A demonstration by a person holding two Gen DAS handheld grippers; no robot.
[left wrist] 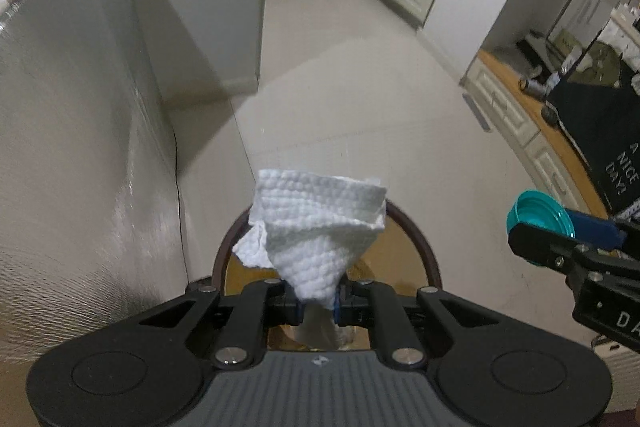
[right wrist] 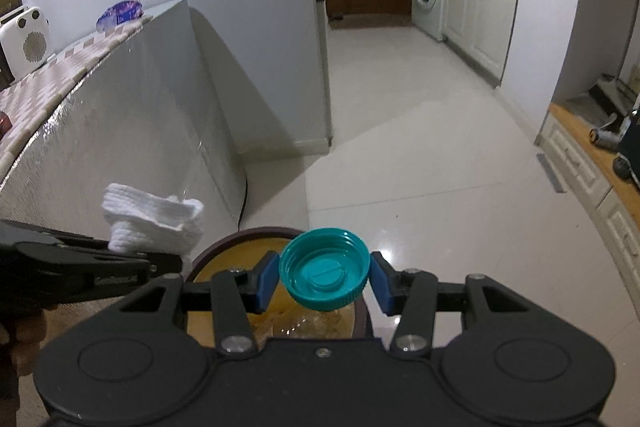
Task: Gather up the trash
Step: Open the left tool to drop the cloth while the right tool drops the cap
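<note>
A crumpled white paper towel (left wrist: 316,239), embossed with a fine dotted weave and folded into a rough cone, is pinched at its narrow end by the left gripper (left wrist: 317,303), whose jaws are nearly closed on it; the wide, ragged end fans out above the fingers. A teal plastic cap (right wrist: 325,269), ribbed on its outer wall and turned with its hollow, threaded inside toward the camera, is clamped by its sides between the blue pads (right wrist: 266,281) of the right gripper (right wrist: 325,281), whose jaws are held partly open at the cap's width. Both grippers are angled steeply downward over a round bin (right wrist: 224,241) with a dark brown rim and a yellowish lining, standing on the pale tiled floor (right wrist: 420,163) just beside a silver-clad counter (right wrist: 128,131). Something clear and crinkled is seen inside the bin, under the cap, though what it is cannot be told. The towel is held above the bin's left part, the cap above its far rim. In the left wrist view the right gripper (left wrist: 520,227) is seen entering from the right edge, well apart from the towel.
</note>
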